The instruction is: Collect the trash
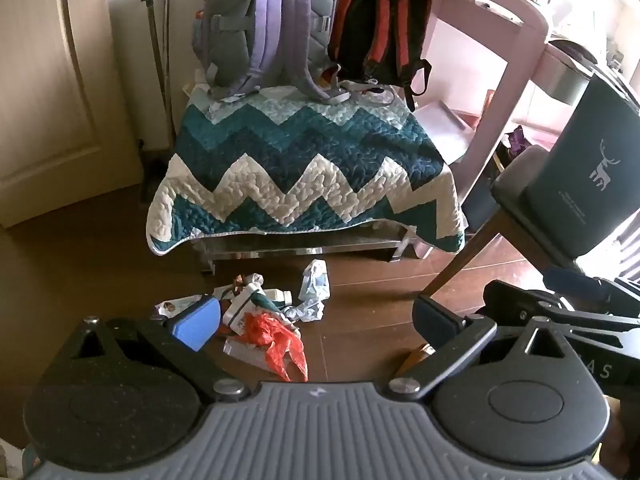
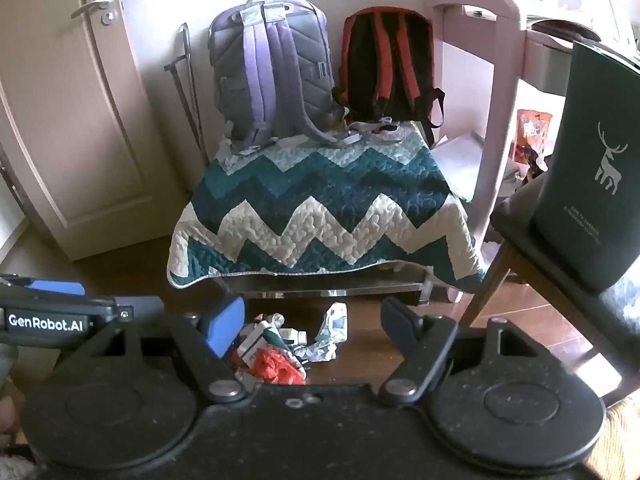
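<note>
A pile of trash lies on the wooden floor in front of a low bench: a red plastic bag [image 1: 278,342], a white and green carton [image 1: 244,310], crumpled foil and clear wrappers [image 1: 314,288]. It also shows in the right wrist view, with the red bag [image 2: 278,366] and wrappers [image 2: 332,330]. My left gripper [image 1: 316,322] is open and empty, held above the pile. My right gripper [image 2: 312,330] is open and empty, also above the pile. A dark green bin with a deer print [image 1: 588,168] [image 2: 592,168] stands on a chair at the right.
A zigzag quilt [image 1: 304,172] covers the bench, with a purple-grey backpack [image 1: 268,28] and a red-black backpack [image 1: 380,28] on it. A pink desk [image 1: 504,64] stands at the right, a door [image 2: 80,120] at the left. The chair leg [image 1: 460,260] slants near my right side.
</note>
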Available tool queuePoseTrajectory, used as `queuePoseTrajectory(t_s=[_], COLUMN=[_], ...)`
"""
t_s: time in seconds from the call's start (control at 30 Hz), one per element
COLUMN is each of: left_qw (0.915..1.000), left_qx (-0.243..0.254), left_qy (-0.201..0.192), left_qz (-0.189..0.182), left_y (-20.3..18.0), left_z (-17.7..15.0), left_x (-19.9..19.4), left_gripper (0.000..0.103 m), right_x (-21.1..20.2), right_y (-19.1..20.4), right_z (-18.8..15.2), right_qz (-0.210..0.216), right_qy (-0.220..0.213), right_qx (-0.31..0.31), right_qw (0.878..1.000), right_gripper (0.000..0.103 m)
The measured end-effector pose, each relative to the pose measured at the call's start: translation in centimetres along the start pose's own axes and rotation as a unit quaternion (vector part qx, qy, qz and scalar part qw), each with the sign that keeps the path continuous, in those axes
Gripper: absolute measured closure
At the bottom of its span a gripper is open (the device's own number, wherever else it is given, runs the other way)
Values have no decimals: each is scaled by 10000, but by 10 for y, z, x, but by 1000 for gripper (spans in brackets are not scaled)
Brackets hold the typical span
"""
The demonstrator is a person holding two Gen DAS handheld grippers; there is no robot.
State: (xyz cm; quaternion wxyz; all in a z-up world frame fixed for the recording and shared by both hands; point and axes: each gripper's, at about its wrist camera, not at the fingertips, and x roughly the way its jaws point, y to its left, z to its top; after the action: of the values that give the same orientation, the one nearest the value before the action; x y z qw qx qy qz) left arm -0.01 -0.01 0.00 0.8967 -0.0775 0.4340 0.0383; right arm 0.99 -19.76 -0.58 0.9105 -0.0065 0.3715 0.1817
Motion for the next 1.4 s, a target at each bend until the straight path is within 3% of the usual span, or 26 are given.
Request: queuePoseTrajectory(t_s=[1.4], left_qw=[9996], left_qx=[-30], left_qy=[139], left_qz=[-257], left_y=[-11], left_z=[0], left_x=[7], left_gripper=[0], right_x=[-5], right_y=[3], right_z=[-3], right_qz=[-374], right_qy=[45], right_qx=[69], right_qw=[9993], right_gripper=[28])
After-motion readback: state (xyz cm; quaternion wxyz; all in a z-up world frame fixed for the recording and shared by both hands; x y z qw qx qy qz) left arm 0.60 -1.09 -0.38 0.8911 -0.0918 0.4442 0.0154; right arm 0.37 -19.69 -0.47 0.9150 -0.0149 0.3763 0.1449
